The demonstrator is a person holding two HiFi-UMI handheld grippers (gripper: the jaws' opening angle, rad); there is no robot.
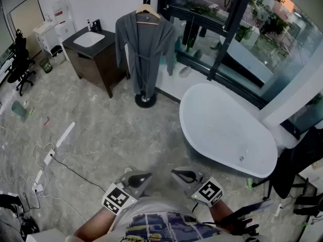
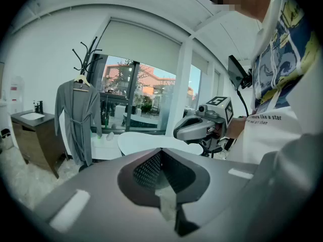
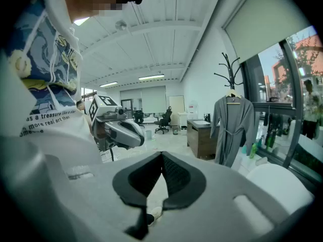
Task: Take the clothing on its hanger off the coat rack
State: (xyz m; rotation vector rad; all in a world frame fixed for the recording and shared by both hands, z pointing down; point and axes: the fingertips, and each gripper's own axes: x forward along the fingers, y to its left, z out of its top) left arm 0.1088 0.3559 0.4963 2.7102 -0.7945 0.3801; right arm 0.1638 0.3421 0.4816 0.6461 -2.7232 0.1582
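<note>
Grey robe (image 1: pixel 145 49) on coat rack (image 1: pixel 145 101) beyond open floor (image 1: pixel 116 135); bathtub (image 1: pixel 227 130) right.

Left tongs (image 1: pixel 145 176) and right tongs (image 1: pixel 177 174) are grey, marker-cubed; shirt (image 1: pixel 161 227) seemingly blue-printed.

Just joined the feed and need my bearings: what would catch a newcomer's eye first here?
A grey robe on a wooden hanger hangs from the black coat rack across the room, beside a dark vanity. A large white bathtub lies to the right. The left gripper and right gripper are shut, empty, close to the person.
</note>
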